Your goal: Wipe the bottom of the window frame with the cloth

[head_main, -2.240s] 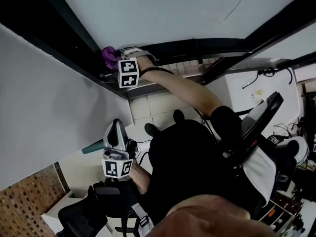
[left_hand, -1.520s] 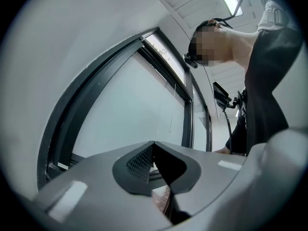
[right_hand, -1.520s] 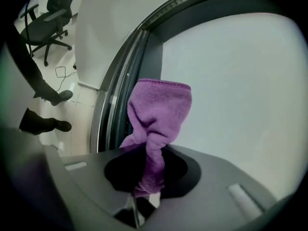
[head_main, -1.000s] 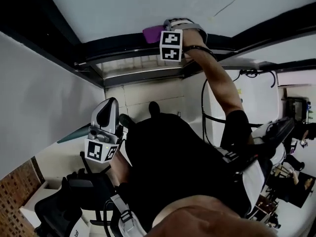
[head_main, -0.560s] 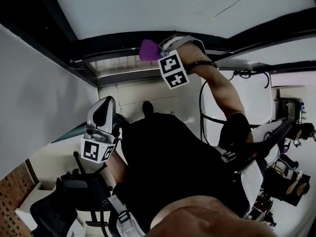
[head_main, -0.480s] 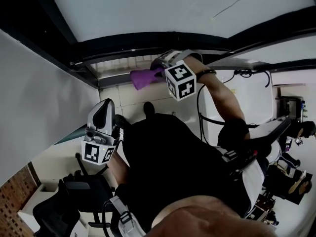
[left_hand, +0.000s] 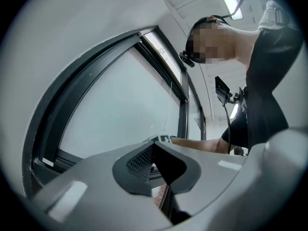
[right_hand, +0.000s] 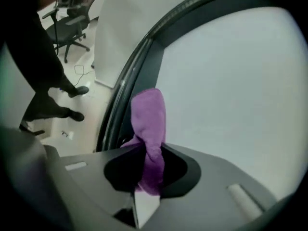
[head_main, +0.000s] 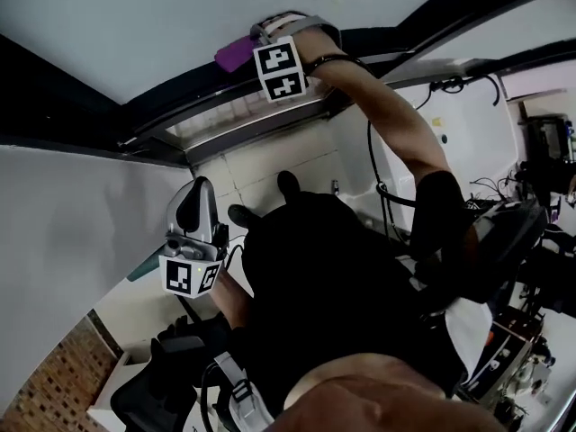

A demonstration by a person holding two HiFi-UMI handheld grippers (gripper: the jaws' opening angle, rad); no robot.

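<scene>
Clamping the cloth [right_hand: 150,119], the right gripper [right_hand: 147,170] partly hides it.

purple cloth [right_hand: 149,124], dark frame [right_hand: 134,81] (black-white marker cube [head_main: 277,70])

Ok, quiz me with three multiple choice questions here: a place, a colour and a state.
1. Where is the cloth?
A. In a bucket.
B. In the right hand-held gripper, by the window frame.
C. On a shelf.
2. What colour is the cloth?
A. Yellow.
B. White.
C. Purple.
3. How stand the jaws of the left hand-held gripper?
A. Shut, empty.
B. Clamped on the cloth.
C. Wide open.
Answers:
1 B: its jaws clamp it beside the dark frame.
2 C: purple in every view showing it.
3 A: its view shows jaws together, nothing between.
</scene>
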